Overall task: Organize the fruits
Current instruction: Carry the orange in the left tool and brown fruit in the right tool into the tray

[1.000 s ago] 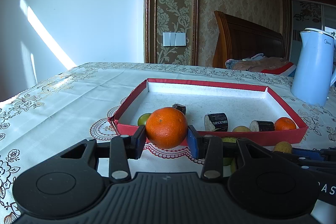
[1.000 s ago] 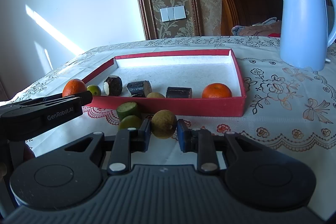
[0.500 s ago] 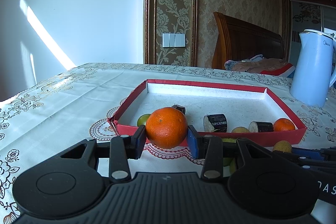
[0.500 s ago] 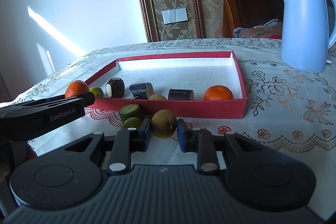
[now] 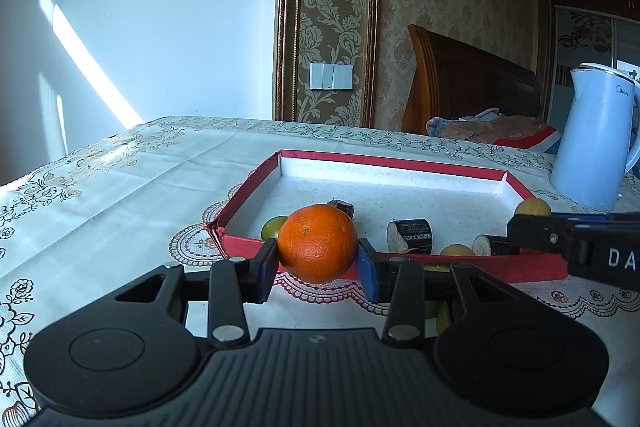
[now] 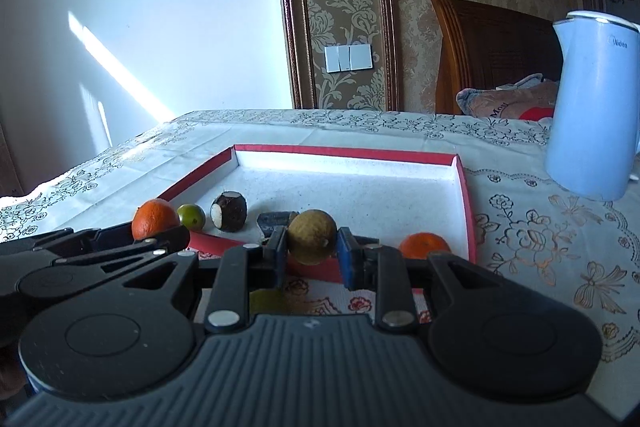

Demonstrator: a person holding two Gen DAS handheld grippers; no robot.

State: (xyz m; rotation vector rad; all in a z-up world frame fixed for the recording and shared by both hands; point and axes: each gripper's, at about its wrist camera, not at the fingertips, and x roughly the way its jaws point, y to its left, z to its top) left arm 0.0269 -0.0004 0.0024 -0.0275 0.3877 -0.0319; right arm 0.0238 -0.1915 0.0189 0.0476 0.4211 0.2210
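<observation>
My left gripper (image 5: pixel 317 263) is shut on an orange (image 5: pixel 317 243), held just in front of the near wall of a red-rimmed tray (image 5: pixel 520 262). My right gripper (image 6: pixel 312 259) is shut on a brownish-yellow round fruit (image 6: pixel 312 236), lifted above the tray's near wall (image 6: pixel 320 269). Inside the tray lie a green lime (image 6: pixel 191 216), dark cut pieces (image 6: pixel 229 211) and a second orange (image 6: pixel 424 245). The left gripper with its orange (image 6: pixel 155 218) shows at the left of the right wrist view. The right gripper's fruit (image 5: pixel 532 206) shows at the right of the left wrist view.
A pale blue electric kettle (image 6: pixel 592 103) stands on the tablecloth to the right of the tray. Green fruits (image 5: pixel 434 307) lie on the cloth under the left gripper's right finger. A wooden chair back (image 5: pixel 460 87) stands behind the table, with a cushion (image 5: pixel 488 127).
My right gripper has risen with the brownish-yellow fruit, off the cloth to above the tray's near wall. The left gripper and its orange have stayed put.
</observation>
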